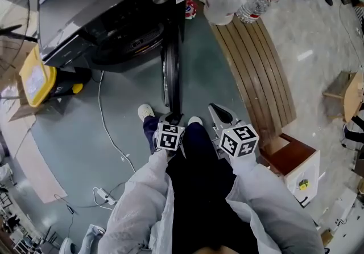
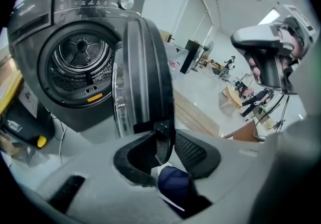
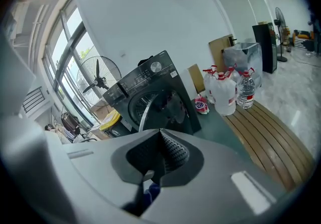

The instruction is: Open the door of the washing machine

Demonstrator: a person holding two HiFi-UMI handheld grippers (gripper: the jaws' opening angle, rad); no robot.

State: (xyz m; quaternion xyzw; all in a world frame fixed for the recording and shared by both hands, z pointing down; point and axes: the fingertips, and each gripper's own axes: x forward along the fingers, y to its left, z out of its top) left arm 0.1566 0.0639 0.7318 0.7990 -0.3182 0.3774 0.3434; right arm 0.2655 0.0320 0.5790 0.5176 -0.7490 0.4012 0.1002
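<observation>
- Up at 11 o'clock from our feet in the head view, the washing machine (image 1: pixel 108 13) sits on the floor. Its door (image 1: pixel 170 70) already stands swung well clear of the drum opening (image 2: pixel 80 65).
- We have the left gripper (image 1: pixel 172 117) at the door's free rim. That is the point farthest from the hinge, so we judge it gives the easiest swing. Its fingers (image 2: pixel 193 150) stand apart with the rim between them, and as far as we can tell they are not clamping it.
- Our right gripper (image 1: pixel 218 111) hangs at 3 o'clock of the left one, its fingers closed on nothing. We take it that one gripper is enough for this job.
- We see the door edge-on and upright. In the head view it runs from the hinge at 12 o'clock to the free rim at 6 o'clock, with its glass bowl facing 9 o'clock.
</observation>
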